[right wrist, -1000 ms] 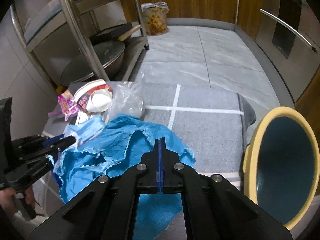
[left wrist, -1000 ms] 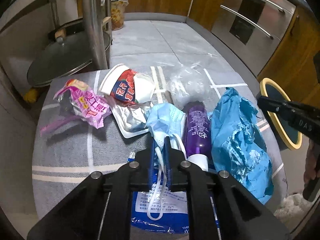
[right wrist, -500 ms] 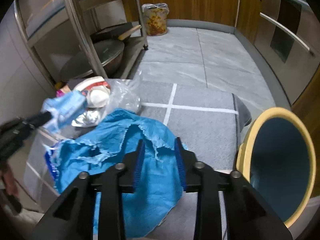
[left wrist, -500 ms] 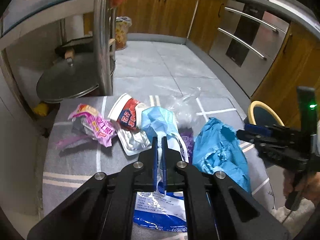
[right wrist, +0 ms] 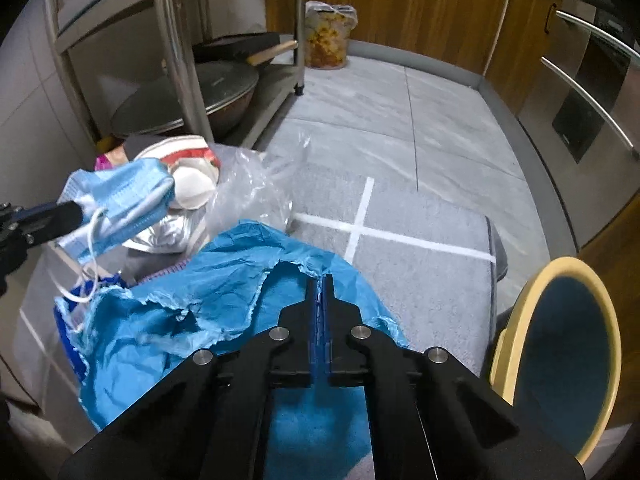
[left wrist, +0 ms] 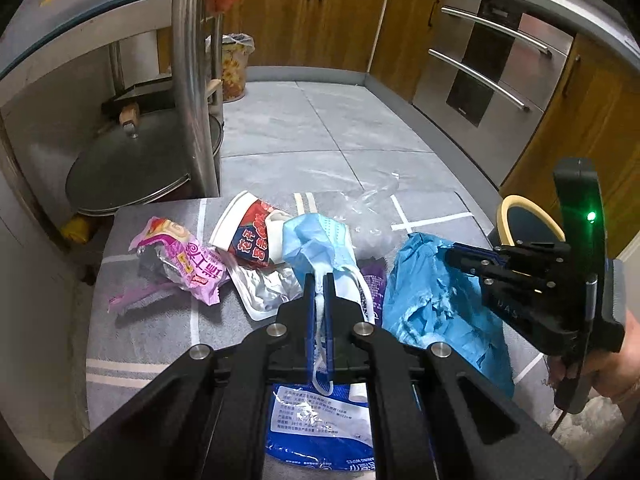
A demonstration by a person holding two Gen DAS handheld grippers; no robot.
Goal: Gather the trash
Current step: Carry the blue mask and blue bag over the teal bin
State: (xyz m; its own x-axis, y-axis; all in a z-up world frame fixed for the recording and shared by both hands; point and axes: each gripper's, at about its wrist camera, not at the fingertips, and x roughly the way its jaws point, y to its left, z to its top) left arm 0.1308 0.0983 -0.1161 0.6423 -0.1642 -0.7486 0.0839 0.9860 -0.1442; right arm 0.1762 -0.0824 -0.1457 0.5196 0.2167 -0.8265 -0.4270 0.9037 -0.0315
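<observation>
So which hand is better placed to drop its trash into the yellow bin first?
Right. The right gripper is shut on the torn blue paper, and the yellow bin stands close beside it. The left gripper, shut on the face mask, is farther from the bin.

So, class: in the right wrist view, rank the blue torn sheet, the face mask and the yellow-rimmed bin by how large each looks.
1. Blue torn sheet, though nearness inflates it.
2. Yellow-rimmed bin, partly cut off.
3. Face mask.
</observation>
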